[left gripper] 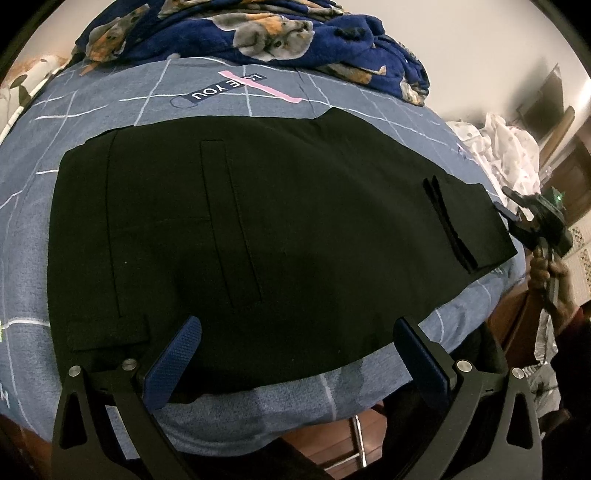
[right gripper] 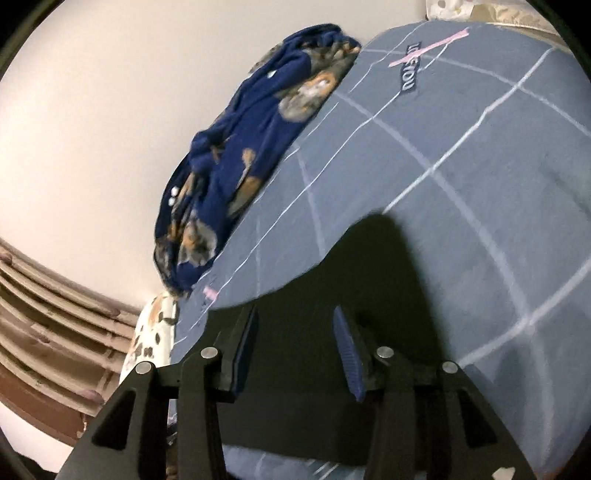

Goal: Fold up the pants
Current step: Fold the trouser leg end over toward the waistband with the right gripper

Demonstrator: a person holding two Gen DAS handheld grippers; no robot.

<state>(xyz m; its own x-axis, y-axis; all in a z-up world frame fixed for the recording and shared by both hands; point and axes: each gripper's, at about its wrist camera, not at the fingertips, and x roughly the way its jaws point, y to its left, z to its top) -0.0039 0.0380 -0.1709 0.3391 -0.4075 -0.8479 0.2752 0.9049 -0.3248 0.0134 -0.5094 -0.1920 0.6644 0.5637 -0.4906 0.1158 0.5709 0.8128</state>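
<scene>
Black pants (left gripper: 258, 229) lie folded flat on a blue-grey checked bedsheet (left gripper: 110, 107), waistband at the left, leg ends at the right. My left gripper (left gripper: 295, 332) is open, its blue pads either side of the pants' near edge, holding nothing. My right gripper shows in the left wrist view (left gripper: 511, 212) at the pants' right end. In the right wrist view the right gripper (right gripper: 293, 323) is open over the dark pants fabric (right gripper: 369, 266), holding nothing.
A dark blue fleece blanket (left gripper: 295, 33) with an animal print is bunched at the far side of the bed (right gripper: 236, 162). White spotted cloth (left gripper: 506, 147) lies at the right. Wooden furniture (left gripper: 569, 162) stands beyond the bed's right edge.
</scene>
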